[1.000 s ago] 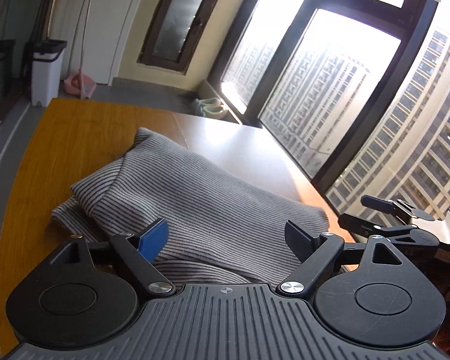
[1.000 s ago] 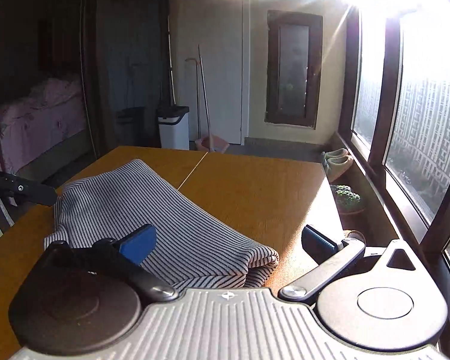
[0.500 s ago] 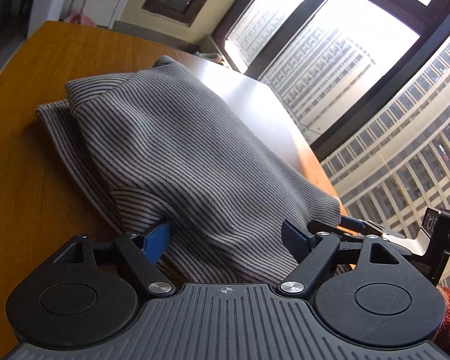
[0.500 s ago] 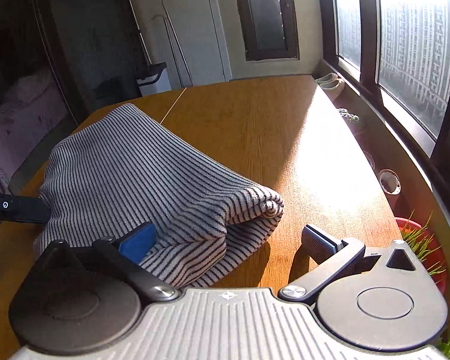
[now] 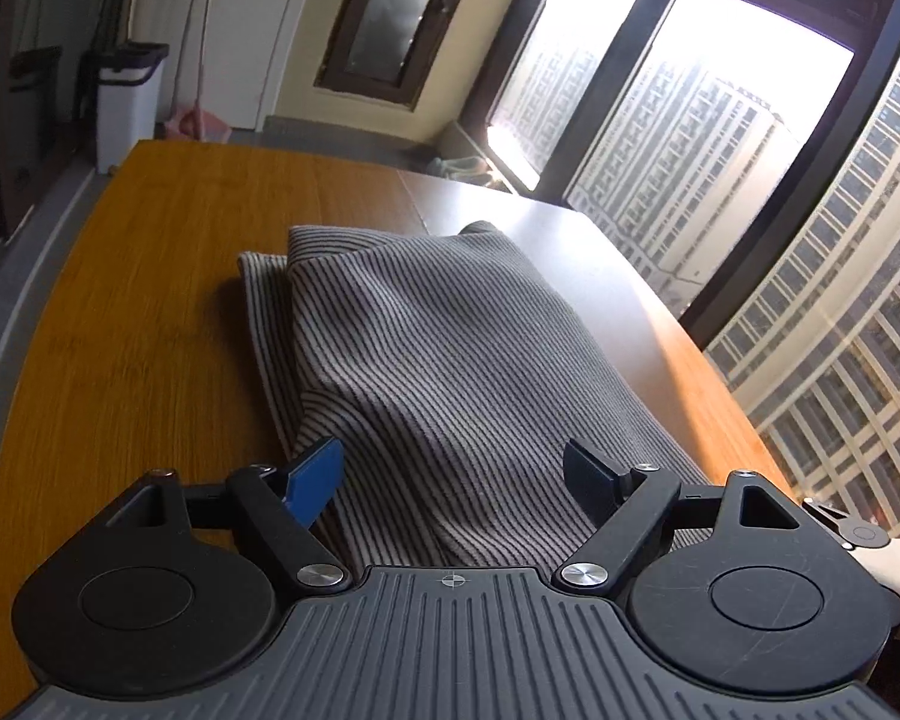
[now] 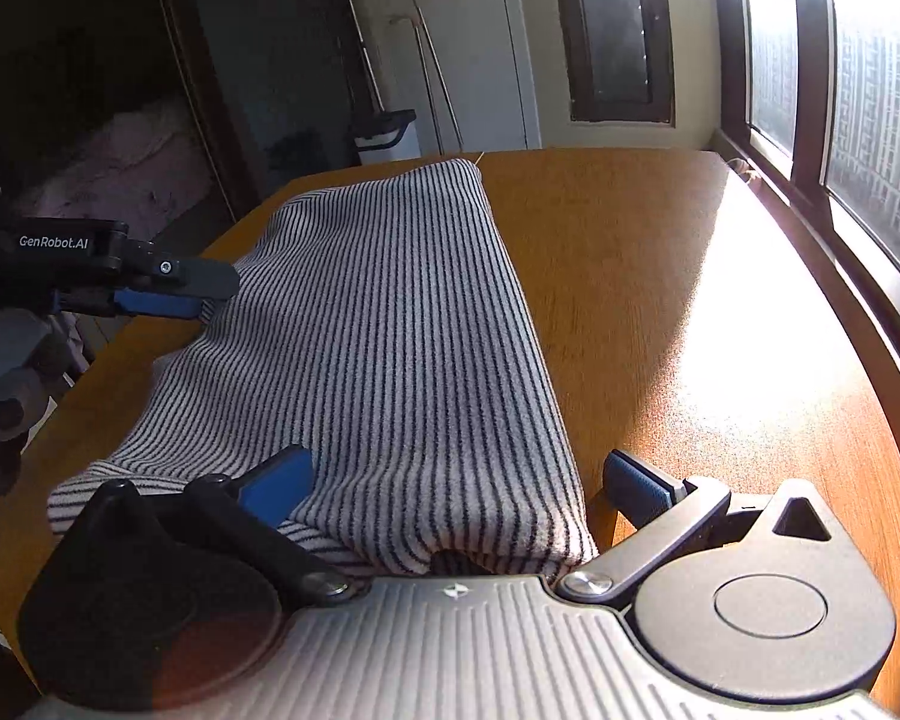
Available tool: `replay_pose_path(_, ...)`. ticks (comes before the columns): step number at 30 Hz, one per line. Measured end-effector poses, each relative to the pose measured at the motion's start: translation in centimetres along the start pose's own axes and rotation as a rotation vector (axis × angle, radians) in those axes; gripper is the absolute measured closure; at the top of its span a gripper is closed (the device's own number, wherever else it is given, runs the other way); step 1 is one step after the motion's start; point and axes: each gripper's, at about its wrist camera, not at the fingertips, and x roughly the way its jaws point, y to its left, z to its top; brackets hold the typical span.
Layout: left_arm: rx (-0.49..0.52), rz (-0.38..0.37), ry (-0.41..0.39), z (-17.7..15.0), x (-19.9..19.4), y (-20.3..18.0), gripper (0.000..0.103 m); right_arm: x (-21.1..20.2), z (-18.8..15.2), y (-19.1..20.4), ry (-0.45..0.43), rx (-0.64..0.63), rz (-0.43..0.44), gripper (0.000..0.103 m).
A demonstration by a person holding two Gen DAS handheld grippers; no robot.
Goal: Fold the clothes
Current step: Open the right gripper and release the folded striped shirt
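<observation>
**Striped garment lies folded between two open grippers**

A grey-and-black striped garment lies folded in a long bundle on the wooden worktop. The left gripper hangs over one end of it with its jaws spread wide; the cloth runs between and ahead of them, and neither blue pad presses on it. The left pad sits at the bundle's folded edge, the right one just over the fabric.

The right gripper stands at the other end of the garment, its jaws also wide apart. The rolled end of the cloth fills most of the gap between them: the left pad is against or just over the stripes, while the right pad is clear of the cloth, above bare worktop. Nothing is clamped. From this side the left gripper shows at the garment's far left edge, its fingers level with the cloth.
</observation>
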Motion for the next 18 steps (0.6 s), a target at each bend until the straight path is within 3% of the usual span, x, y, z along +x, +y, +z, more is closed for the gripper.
replay_pose_path(5, 0.01, -0.112, 0.011, 0.3, 0.5, -0.8, 0.014, -0.3, -0.3, 0.0, -0.013, 0.016, -0.016, 0.0)
replay_pose_path(9, -0.016, -0.063, 0.082, -1.4, 2.2, 0.2, 0.014, -0.6, -0.5, 0.0, -0.01, 0.017, -0.017, 0.0)
replay_pose_path(18, -0.013, -0.026, 0.066, -1.8, 2.0, 1.0, 0.013, -1.4, -1.2, 2.3, 0.012, -0.037, 0.06, 0.0)
